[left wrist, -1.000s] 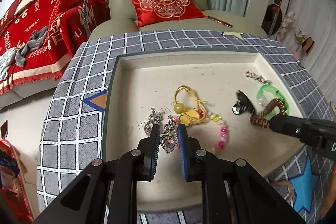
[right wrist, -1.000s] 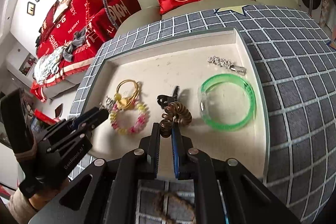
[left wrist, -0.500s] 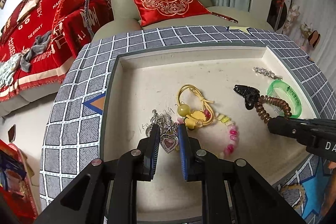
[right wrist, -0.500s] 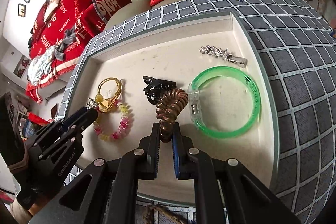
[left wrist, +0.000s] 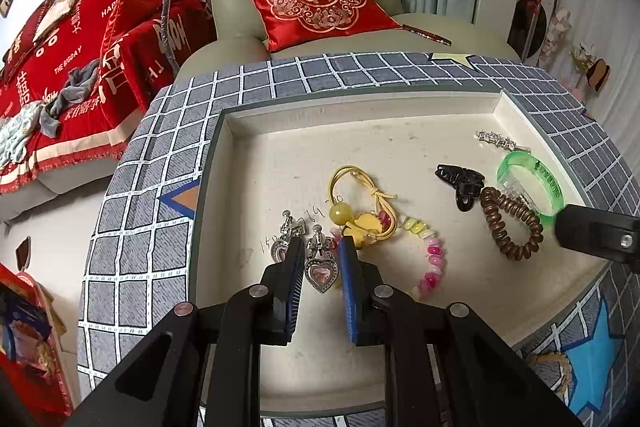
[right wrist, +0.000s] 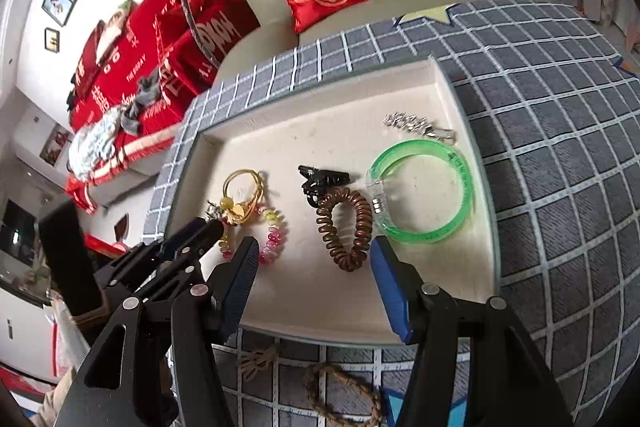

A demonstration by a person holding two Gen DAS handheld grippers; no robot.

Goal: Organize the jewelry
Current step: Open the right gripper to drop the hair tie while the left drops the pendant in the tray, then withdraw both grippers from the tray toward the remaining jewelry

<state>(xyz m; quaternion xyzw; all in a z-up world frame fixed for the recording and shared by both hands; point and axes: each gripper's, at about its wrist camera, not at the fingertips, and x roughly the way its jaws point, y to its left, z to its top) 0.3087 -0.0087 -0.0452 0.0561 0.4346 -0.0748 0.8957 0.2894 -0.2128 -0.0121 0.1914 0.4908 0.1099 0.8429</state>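
Two hand-held grippers: left hand-held gripper (left wrist: 320, 259) straddles heart earring (left wrist: 320, 273), jaws apart; close squarely, avoid beaded bracelet (left wrist: 430, 261) at 3 o'clock. Right hand-held gripper (right wrist: 314, 255) wide apart behind coil hair tie (right wrist: 344, 229).

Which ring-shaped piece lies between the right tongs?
The brown coil hair tie. The green bangle and bead bracelet lie outside the open right tongs.

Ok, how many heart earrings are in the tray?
2: one heart earring sits between the left gripper fingers; the second earring lies just left, partly hidden behind a finger.
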